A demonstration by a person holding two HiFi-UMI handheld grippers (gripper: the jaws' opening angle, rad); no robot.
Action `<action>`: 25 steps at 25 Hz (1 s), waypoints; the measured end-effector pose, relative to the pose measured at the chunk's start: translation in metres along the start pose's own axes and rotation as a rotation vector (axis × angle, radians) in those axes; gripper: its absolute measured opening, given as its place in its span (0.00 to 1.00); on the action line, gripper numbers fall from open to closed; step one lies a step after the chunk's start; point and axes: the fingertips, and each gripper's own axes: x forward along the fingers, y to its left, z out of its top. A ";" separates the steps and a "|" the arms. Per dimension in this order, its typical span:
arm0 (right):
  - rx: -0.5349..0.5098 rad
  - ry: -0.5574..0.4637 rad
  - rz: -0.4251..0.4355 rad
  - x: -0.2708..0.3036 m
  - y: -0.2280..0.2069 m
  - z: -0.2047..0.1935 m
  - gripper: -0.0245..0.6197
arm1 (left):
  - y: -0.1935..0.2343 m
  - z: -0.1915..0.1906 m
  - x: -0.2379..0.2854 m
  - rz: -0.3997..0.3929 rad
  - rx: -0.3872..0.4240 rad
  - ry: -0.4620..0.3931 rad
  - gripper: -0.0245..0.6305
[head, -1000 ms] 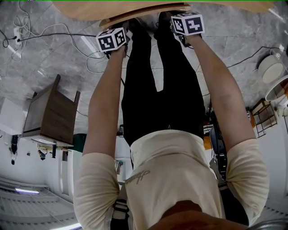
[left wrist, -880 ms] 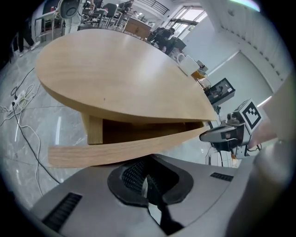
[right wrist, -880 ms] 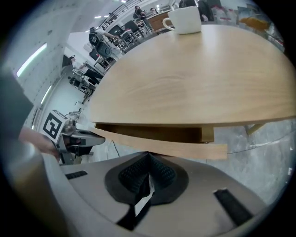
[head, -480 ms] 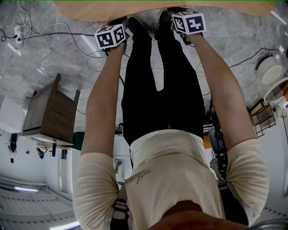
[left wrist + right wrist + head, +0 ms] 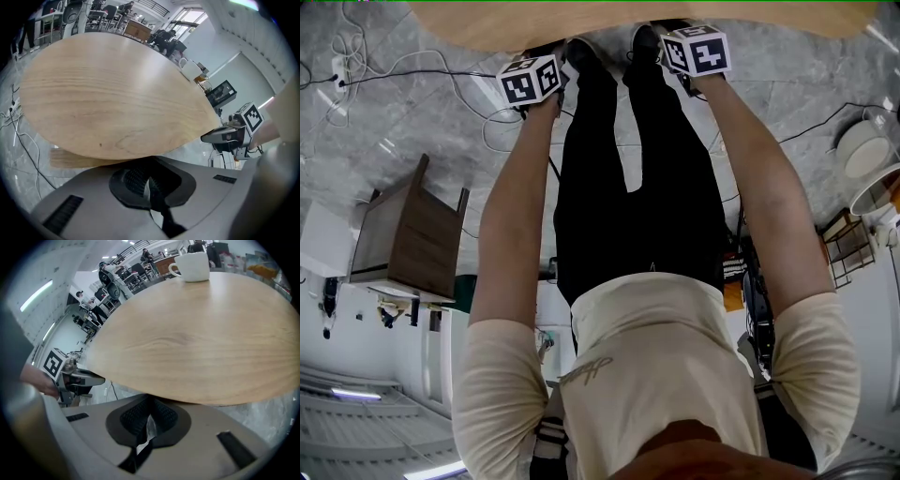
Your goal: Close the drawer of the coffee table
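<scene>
The coffee table's light wooden top [image 5: 637,19] fills the far edge of the head view. Below it, a strip of the drawer [image 5: 70,158] shows under the tabletop [image 5: 117,103] in the left gripper view. My left gripper [image 5: 542,54] and right gripper [image 5: 675,39] are held side by side against the table's near edge, on either side of the person's legs. The left gripper's [image 5: 147,180] pads meet with nothing between them. The right gripper [image 5: 149,420] is shut and empty too, just under the tabletop [image 5: 201,338].
A white mug [image 5: 192,266] stands on the far side of the table. A dark wooden cabinet [image 5: 403,234] stands on the floor to the left. Cables [image 5: 356,75] lie on the grey marble floor, and white round stools [image 5: 862,145] and a wire rack [image 5: 848,244] are on the right.
The drawer front that stuck out below the tabletop has slid in almost out of sight in the head view. Both grippers have stayed at the table's edge.
</scene>
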 end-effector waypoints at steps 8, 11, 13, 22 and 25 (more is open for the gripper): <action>0.073 0.036 0.029 -0.003 -0.006 -0.002 0.03 | -0.003 -0.010 -0.001 -0.034 0.050 0.101 0.04; 0.080 0.026 0.002 -0.003 -0.013 -0.001 0.03 | 0.004 -0.018 0.003 -0.022 0.055 0.148 0.04; 0.091 0.013 -0.005 -0.007 -0.014 -0.002 0.03 | 0.005 -0.024 0.001 -0.002 0.027 0.159 0.04; 0.086 0.040 -0.037 -0.036 -0.006 -0.023 0.03 | -0.046 -0.052 -0.015 -0.094 0.086 0.192 0.04; 0.083 0.036 -0.037 -0.050 0.004 -0.028 0.03 | -0.056 -0.047 -0.026 -0.099 0.107 0.188 0.04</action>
